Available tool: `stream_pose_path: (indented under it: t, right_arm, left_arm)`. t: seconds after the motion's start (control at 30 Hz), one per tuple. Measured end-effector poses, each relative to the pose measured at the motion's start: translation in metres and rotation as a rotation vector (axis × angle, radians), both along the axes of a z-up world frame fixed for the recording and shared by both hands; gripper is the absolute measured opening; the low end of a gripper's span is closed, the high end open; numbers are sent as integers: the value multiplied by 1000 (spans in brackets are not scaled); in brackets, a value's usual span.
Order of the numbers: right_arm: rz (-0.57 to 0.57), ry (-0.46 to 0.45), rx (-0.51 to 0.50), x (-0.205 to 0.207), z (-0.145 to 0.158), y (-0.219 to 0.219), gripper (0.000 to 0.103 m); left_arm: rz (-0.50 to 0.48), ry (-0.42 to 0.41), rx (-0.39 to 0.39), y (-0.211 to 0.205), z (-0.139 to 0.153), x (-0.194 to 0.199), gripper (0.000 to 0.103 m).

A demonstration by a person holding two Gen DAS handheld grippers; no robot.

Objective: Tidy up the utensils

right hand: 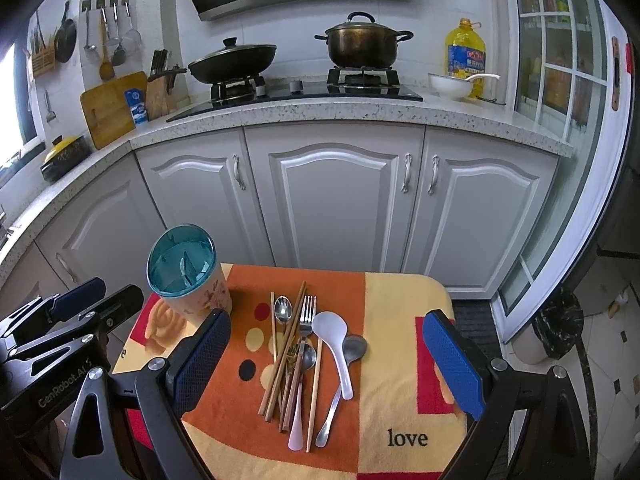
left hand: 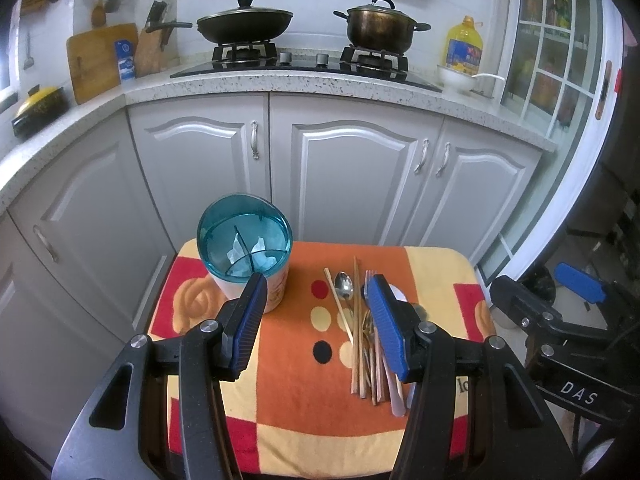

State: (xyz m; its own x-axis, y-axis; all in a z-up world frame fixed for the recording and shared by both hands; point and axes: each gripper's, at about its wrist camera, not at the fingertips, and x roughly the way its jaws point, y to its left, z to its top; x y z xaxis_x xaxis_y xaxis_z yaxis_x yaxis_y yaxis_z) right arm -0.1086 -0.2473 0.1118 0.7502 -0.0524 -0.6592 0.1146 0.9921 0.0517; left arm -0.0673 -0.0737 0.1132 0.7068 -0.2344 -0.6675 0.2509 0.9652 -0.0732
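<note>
A utensil holder [left hand: 244, 244] with a teal divided top stands upright at the back left of a small table; it also shows in the right wrist view [right hand: 182, 266]. A pile of utensils [right hand: 308, 356] lies in the table's middle: wooden chopsticks [right hand: 286, 350], a metal fork [right hand: 307, 314], metal spoons [right hand: 283, 307] and a white rice paddle [right hand: 334, 338]. The pile also shows in the left wrist view [left hand: 360, 332]. My left gripper [left hand: 318, 292] is open and empty above the table, between holder and pile. My right gripper [right hand: 330, 332] is open and empty, spread wide over the pile.
The table wears an orange, yellow and red towel [right hand: 400, 300]. Behind stand white cabinets [right hand: 332, 200] and a counter with a wok [right hand: 234, 60], a pot [right hand: 362, 46], an oil bottle [right hand: 466, 54] and a white bowl [right hand: 448, 86]. A glass door [right hand: 560, 80] is on the right.
</note>
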Motion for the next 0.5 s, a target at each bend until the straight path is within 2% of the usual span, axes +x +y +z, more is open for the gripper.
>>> stream_pose_path:
  t: [0.5]
  right_arm:
    - [2, 8, 4, 3, -3, 1, 97]
  left_arm:
    - [3, 7, -11, 3, -5, -1, 52]
